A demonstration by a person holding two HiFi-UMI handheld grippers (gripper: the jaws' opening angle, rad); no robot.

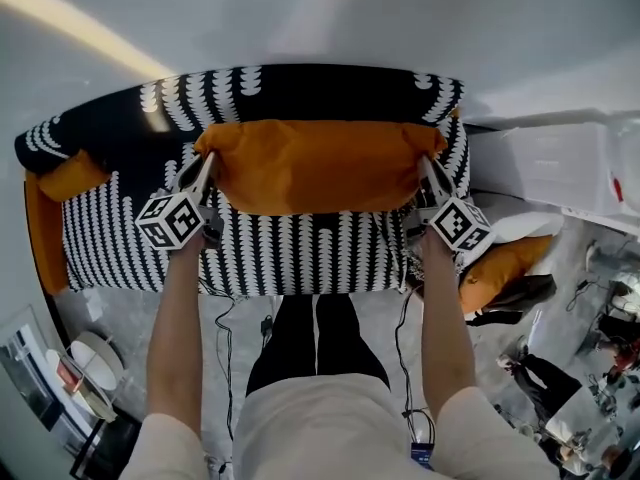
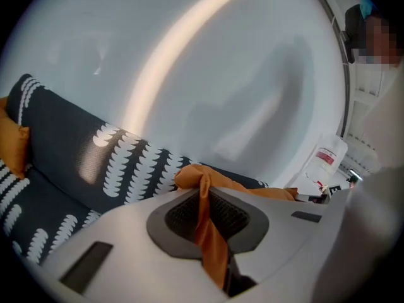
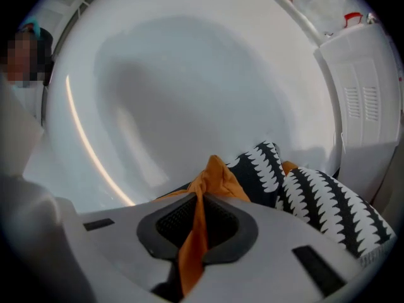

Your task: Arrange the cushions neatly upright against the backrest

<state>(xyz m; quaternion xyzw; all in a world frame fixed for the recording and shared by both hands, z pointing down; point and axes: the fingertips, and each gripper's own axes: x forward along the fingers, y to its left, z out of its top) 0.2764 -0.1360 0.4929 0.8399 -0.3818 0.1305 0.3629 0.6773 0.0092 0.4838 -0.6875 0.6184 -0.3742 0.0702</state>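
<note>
Head view: left gripper [image 1: 208, 164] and right gripper [image 1: 428, 166] clamp corners of the orange cushion [image 1: 315, 163], just before the backrest [image 1: 300, 90]. I'd hold both level and seat it squarely.

A staged sitting room (lab-like): patterned sofa [image 1: 300, 253], trailing cables [image 1: 399, 343], white wall [image 1: 350, 18].

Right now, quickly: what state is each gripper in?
Left gripper: closed on one corner of the orange cushion.
Right gripper: closed on the cushion's other corner.

Cream top [image 1: 330, 423] (short sleeves); black trousers [image 1: 290, 343]; left claw [image 1: 207, 160], right claw [image 1: 428, 164] pale grey, black-white marker cubes [image 1: 172, 218].
</note>
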